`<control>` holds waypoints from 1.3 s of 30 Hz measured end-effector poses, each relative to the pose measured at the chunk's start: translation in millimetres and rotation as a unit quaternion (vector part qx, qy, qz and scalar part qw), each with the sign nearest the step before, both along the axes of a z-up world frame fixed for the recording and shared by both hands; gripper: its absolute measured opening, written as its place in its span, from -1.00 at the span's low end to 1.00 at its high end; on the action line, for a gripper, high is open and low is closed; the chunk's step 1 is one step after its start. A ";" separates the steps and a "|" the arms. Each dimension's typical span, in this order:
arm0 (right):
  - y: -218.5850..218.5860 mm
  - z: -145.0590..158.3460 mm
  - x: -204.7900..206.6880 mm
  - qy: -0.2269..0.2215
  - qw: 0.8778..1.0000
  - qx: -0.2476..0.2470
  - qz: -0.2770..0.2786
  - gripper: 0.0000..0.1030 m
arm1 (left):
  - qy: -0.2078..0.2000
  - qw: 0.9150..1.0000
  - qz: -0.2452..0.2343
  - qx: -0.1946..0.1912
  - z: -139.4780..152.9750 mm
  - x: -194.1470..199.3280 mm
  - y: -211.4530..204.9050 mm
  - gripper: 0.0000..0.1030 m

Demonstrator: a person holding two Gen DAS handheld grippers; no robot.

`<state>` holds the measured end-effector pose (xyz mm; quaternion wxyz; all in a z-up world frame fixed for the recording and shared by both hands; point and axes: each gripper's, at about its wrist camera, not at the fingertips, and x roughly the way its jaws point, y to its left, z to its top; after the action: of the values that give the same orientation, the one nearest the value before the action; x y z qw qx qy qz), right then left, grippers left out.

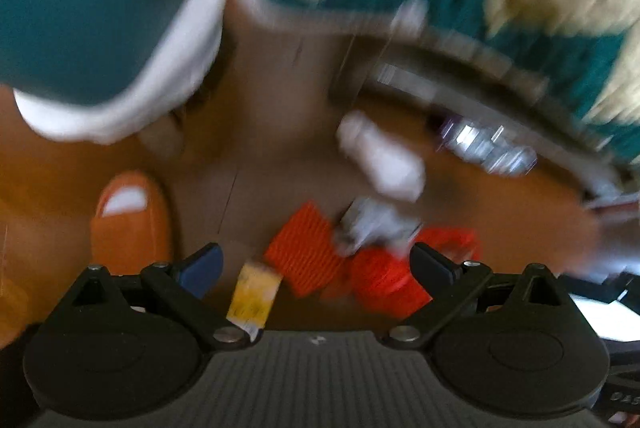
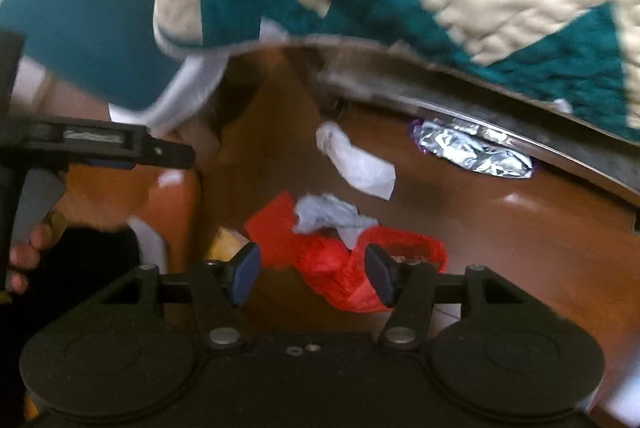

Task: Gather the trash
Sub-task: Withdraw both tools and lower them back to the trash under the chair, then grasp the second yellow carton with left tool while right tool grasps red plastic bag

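floor (image 2: pixel 500 228): brown wood | on it: red bag (image 2: pixel 340 268), white paper (image 2: pixel 360 167), foil wrapper (image 2: pixel 476 149)

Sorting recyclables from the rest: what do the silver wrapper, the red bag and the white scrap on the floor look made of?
Silver wrapper: metallised foil or film, judging by its mirror-bright crinkles and purple edge. Red bag: apparently thin glossy plastic, slightly see-through and bunched. White scrap: probably matte paper or tissue, softly creased with no shine.

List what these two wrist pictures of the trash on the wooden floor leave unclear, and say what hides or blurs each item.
- Yellow scrap: left wrist view, motion blur; print unreadable. Right wrist view: left finger covers most.
- Foil wrapper: far edge under the bed frame.
- Red net bag: partly behind right gripper fingers; contents unclear.
- Grey crumpled paper: left view, smeared.
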<state>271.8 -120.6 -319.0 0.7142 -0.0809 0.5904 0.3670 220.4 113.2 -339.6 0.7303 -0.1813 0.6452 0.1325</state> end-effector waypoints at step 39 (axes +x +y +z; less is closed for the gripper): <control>110.2 -189.6 -30.0 -0.037 0.968 -0.136 0.205 0.15 | 0.221 0.975 0.015 0.005 -211.1 -37.5 6.4 0.06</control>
<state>241.7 -10.4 -508.7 0.6272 -0.3105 0.5789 0.4184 183.0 119.6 -550.7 0.5683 -0.1535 0.7871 0.1841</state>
